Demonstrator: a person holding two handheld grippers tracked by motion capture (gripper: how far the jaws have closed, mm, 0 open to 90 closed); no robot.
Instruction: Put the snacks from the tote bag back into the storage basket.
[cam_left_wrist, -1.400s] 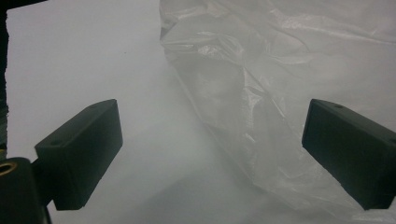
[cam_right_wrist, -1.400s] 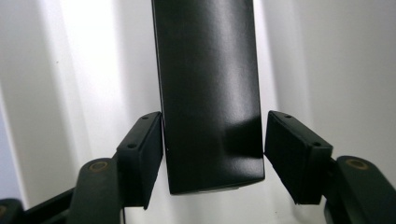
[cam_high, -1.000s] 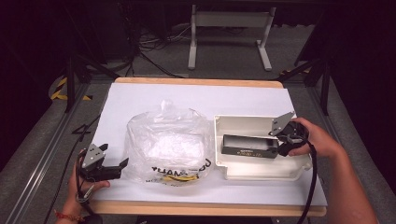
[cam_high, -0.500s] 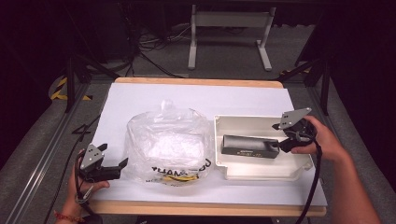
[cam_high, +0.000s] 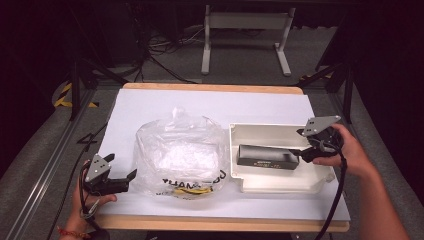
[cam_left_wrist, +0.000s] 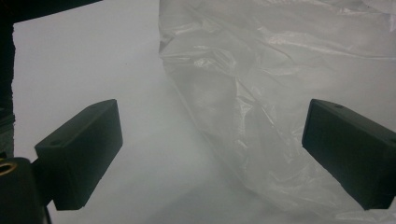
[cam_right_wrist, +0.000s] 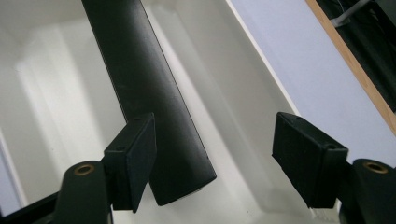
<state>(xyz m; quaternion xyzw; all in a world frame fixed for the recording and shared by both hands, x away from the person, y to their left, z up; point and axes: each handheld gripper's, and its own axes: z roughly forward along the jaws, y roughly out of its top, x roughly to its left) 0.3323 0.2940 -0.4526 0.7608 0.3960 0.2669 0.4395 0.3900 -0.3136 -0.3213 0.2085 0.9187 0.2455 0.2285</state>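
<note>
A white tray (cam_high: 280, 185) sits on the right part of the white table (cam_high: 165, 102), and a long black box (cam_high: 267, 156) lies flat inside it, running left to right along the tray's middle. The right gripper (cam_high: 304, 154) is at the box's right end, inside the tray near its right wall; in the right gripper view its jaws are spread wide, one jaw beside the end of the black box (cam_right_wrist: 149, 98) and the other off toward the tray wall (cam_right_wrist: 261, 70), gripping nothing. Just left of the tray, touching or nearly touching it, is a crumpled clear plastic bag (cam_high: 180, 155) with something white in it and yellow and black print near its front edge. The left gripper (cam_high: 131, 177) rests at the bag's front left corner, its jaws spread apart, with the bag (cam_left_wrist: 280, 93) ahead of them.
</note>
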